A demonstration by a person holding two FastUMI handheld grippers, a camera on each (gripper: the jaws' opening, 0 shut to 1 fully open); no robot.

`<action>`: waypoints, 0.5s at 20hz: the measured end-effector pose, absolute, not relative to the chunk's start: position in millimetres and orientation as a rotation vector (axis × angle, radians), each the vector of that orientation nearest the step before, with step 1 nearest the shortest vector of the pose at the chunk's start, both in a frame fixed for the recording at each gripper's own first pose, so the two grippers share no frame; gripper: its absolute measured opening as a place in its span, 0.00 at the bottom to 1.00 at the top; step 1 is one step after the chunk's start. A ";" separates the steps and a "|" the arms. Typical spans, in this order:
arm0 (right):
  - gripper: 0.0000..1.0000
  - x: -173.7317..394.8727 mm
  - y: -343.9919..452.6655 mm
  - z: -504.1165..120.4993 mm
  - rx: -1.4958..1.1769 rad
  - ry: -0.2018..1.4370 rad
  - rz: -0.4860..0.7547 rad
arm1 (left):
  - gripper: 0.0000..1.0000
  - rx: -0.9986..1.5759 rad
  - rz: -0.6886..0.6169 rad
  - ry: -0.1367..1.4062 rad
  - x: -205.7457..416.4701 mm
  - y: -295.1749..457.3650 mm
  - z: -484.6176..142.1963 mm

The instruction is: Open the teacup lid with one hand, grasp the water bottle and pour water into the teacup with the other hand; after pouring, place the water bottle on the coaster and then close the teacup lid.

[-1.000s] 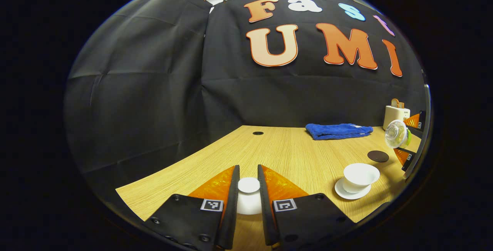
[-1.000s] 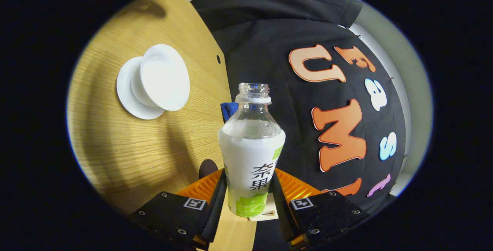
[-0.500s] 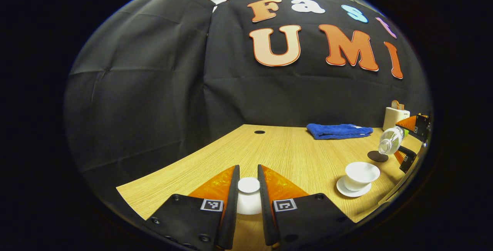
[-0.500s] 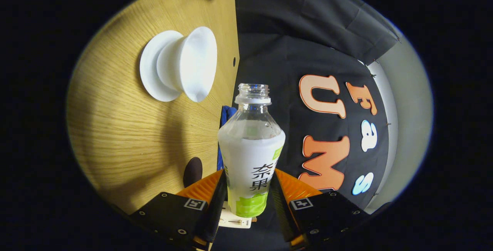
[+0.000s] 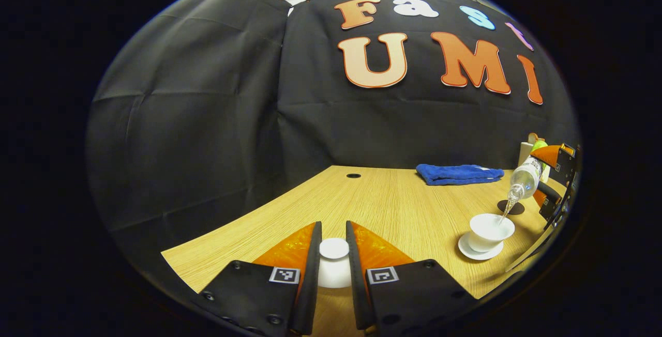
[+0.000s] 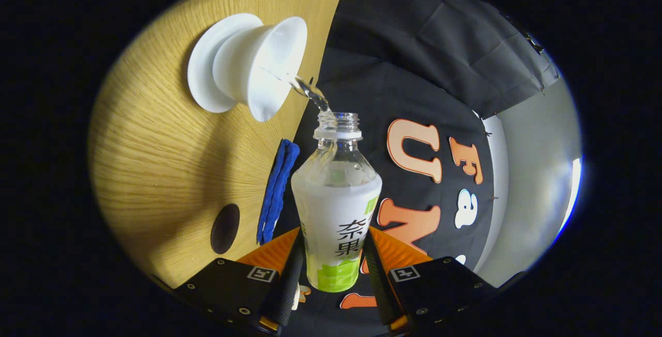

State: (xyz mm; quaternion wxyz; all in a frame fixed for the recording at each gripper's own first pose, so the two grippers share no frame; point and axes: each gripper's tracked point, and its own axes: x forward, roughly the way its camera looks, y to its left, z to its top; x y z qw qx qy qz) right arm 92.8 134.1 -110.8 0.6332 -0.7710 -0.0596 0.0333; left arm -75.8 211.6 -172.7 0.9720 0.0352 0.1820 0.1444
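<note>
Two grippers are at work over a wooden table (image 5: 393,208), which fills the lower half of the left gripper view and the upper left of the right gripper view. Largest of the task's things is the bottle (image 6: 336,208), centre of the right gripper view, tipped over with a thin stream running from its mouth to the cup (image 6: 264,65) at upper left; the right gripper (image 6: 331,270) is clamped on its labelled lower body, both fingers pressing. Thin plastic like this probably gives under squeeze and grows lighter as it empties, so a low, firm but gentle hold looks right. The cup on its saucer (image 5: 478,254), at the right edge of the left gripper view, seems ceramic: stiff, smooth, breakable, and light enough to slide if nudged. Beyond it lies the dark coaster (image 5: 510,207), flat and bare. Smallest is the lid (image 5: 334,262), bottom centre, pinched by its knob between the left gripper (image 5: 333,270) fingers; glazed and likely slippery.
</note>
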 end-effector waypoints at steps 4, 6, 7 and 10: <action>0.65 97.8 136.6 -102.1 -1.802 -0.165 0.091 | 0.33 0.078 0.267 0.365 -73.3 207.8 -171.6; 0.65 98.4 136.6 -94.7 -1.833 -0.194 0.091 | 0.33 0.083 0.269 0.359 -72.3 210.9 -167.5; 0.65 101.8 136.3 -94.1 -1.844 -0.204 0.089 | 0.33 0.082 0.270 0.355 -72.4 212.0 -165.4; 0.65 103.8 137.0 -86.6 -1.873 -0.244 0.067 | 0.33 0.081 0.268 0.353 -72.1 211.6 -164.2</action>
